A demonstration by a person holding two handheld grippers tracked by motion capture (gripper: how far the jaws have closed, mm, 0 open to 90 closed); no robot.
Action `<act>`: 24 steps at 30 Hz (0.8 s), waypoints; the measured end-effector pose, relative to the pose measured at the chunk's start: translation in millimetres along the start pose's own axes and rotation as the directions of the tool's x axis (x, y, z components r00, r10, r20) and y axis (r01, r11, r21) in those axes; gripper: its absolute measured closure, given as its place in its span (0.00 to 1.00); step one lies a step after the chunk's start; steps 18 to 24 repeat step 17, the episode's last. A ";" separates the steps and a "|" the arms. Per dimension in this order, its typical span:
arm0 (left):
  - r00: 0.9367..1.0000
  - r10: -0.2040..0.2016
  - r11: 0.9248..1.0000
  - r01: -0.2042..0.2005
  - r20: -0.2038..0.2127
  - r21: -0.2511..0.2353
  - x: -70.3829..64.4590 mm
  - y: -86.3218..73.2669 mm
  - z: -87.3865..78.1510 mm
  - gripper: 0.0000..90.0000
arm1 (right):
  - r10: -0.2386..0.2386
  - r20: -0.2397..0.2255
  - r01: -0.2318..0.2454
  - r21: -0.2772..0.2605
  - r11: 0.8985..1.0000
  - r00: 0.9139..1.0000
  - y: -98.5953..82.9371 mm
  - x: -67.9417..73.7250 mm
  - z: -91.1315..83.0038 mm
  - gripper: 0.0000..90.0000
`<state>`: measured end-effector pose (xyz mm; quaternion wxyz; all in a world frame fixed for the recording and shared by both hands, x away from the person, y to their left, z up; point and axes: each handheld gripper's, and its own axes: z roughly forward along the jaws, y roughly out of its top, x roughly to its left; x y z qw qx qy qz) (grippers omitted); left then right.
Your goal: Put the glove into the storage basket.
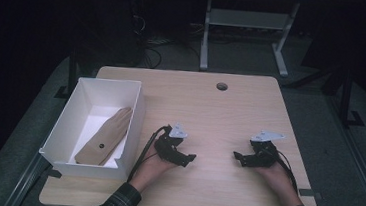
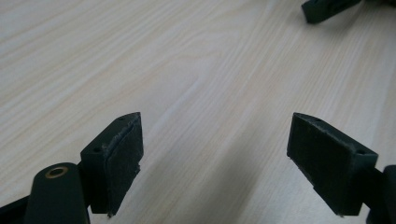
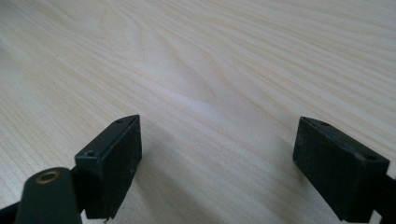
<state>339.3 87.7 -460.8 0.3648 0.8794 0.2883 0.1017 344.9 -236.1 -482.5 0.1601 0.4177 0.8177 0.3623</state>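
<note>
Plaid sleeves (image 1: 121,201) come in nearest the camera in the high view, each forearm ending in a hand wrapped around a gripper low over the wooden table (image 1: 220,116). On the person's left, the left gripper (image 1: 186,159) has its jaws pointing inward, toward the other tool; the right gripper (image 1: 239,158) mirrors it, jaws aimed back at the first, and a stretch of bare wood lies between the two.

Both sets of jaws stand wide apart and grip nothing. From the left gripper view, that gripper (image 2: 215,154) shows its two black padded jaws spread over pale wood grain, with a jaw of the right gripper (image 2: 327,9) visible farther off at the top edge (just its dark tip). From the right gripper view, the right gripper (image 3: 217,158) is likewise spread, plain tabletop between its pads.

Just beside the left gripper, on its outer side, sits a white box (image 1: 63,127), open at the top. Inside it lies a tan glove (image 1: 107,135), flat on the box floor, fingers pointing away from the person. It is well apart from the right gripper.
</note>
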 end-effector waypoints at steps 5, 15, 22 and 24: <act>1.000 0.002 1.000 -0.002 -0.004 0.019 1.1 -6.3 7.3 0.19 | 0.000 0.000 0.000 0.000 1.000 1.000 0.0 0.0 0.0 0.17; 0.999 0.036 0.999 -0.037 -0.007 -0.026 -0.7 -14.2 11.3 0.14 | -0.001 0.000 0.001 0.000 1.000 1.000 -0.1 0.1 0.0 0.17; 0.999 0.032 0.999 -0.032 -0.014 -0.024 -0.4 -14.3 11.0 0.13 | -0.001 0.000 0.001 0.000 1.000 1.000 -0.1 0.0 0.0 0.17; 0.999 0.032 0.999 -0.032 -0.014 -0.024 -0.4 -14.3 11.0 0.13 | -0.001 0.000 0.001 0.000 1.000 1.000 -0.1 0.0 0.0 0.17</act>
